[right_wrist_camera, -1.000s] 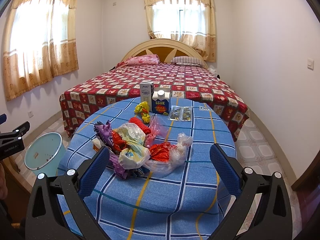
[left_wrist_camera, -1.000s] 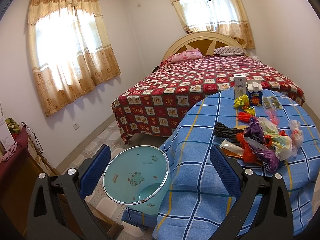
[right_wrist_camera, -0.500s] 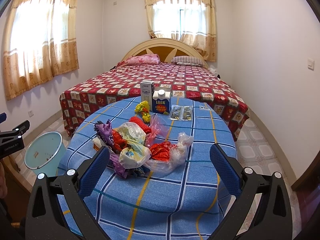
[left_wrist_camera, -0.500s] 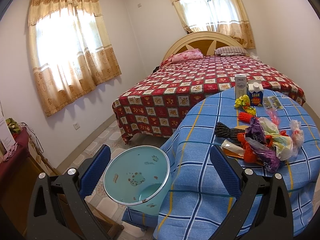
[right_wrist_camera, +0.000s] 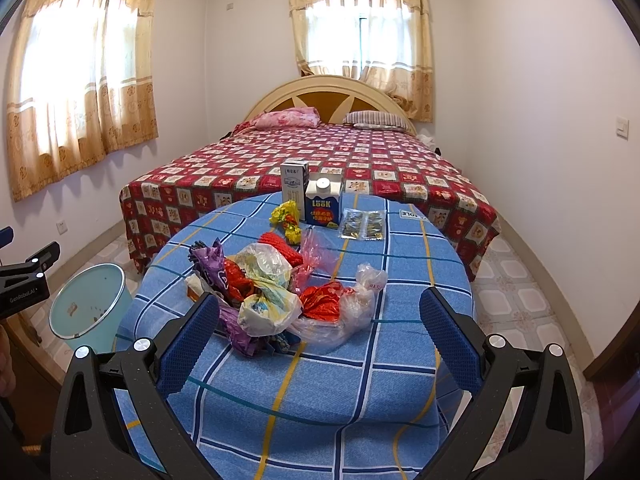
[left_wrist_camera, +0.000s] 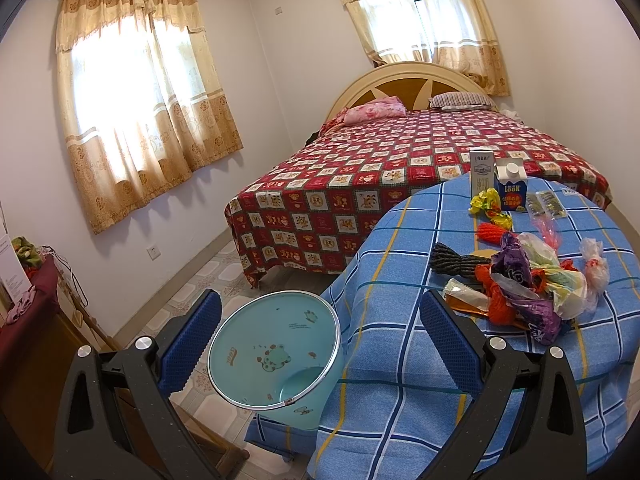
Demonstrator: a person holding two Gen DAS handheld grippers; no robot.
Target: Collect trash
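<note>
I see the bed (right_wrist_camera: pixel 312 160) behind the round table (right_wrist_camera: pixel 320 380) in its blue checked cloth. A light-blue bin (left_wrist_camera: pixel 276 356) stands on the floor by the table's left edge. The trash pile (right_wrist_camera: pixel 276 292) of bags and wrappers sits mid-table, two cartons (right_wrist_camera: pixel 316 196) at the far edge. My left gripper (left_wrist_camera: pixel 316 340) hangs above the bin, jaws apart, empty. My right gripper (right_wrist_camera: pixel 320 332) faces the pile, jaws apart, empty.
</note>
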